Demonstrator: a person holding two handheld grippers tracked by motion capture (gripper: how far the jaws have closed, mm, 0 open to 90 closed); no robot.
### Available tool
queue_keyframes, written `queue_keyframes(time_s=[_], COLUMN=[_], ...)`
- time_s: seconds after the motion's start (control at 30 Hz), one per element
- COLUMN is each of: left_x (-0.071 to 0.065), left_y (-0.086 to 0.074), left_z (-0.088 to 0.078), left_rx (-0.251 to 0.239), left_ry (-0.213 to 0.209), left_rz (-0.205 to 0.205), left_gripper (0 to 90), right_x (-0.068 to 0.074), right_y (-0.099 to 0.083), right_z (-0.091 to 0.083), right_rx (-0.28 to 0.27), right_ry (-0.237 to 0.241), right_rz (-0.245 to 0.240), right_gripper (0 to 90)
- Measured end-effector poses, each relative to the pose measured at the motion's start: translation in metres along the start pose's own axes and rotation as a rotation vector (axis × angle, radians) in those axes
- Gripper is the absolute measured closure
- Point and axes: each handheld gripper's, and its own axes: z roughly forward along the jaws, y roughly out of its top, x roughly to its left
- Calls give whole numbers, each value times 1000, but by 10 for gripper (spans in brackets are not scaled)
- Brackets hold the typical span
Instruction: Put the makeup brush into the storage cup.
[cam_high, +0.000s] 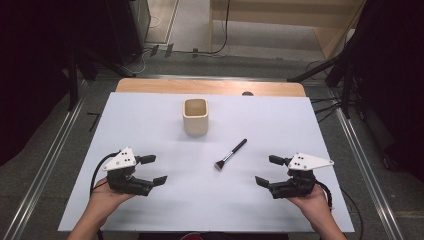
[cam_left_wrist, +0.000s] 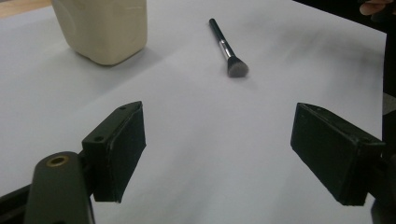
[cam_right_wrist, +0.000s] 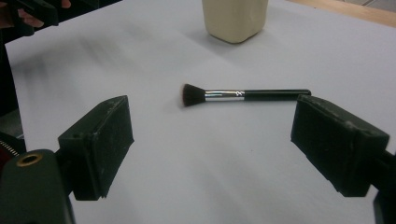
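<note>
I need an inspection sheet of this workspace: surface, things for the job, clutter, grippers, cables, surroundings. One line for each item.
Surface: white board lying on a wooden table, bare apart from two things.
Job's things: makeup brush lying flat, bristles toward the person; cream cup upright behind it, apart from the brush.
Clutter: nothing seen.
Grippers: left gripper open, nothing between the jaws; right gripper open, nothing between the jaws; both held low over the board's near part, jaws pointing inward.
Cables: black cable trails from the left gripper; more cables on the floor beyond the table.
Surroundings: grey floor, metal rails at both sides, dark stands.
</note>
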Motion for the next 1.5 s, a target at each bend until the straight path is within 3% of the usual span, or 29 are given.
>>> queue_keyframes(time_s=[0.57, 1.3, 1.5], left_x=[-1, 0, -2], left_y=[0, 0, -1], left_z=[2, 2, 4], left_rx=[8, 10, 24], left_ry=[0, -6, -24], left_rz=[23, 6, 1], left_gripper=[176, 164, 164], right_x=[1, 1, 1], right_y=[-1, -2, -2], right_z=[1, 1, 1], right_rx=[-13, -9, -11], right_ry=[15, 19, 20], right_rz=[-6, 4, 4], right_gripper=[140, 140, 140])
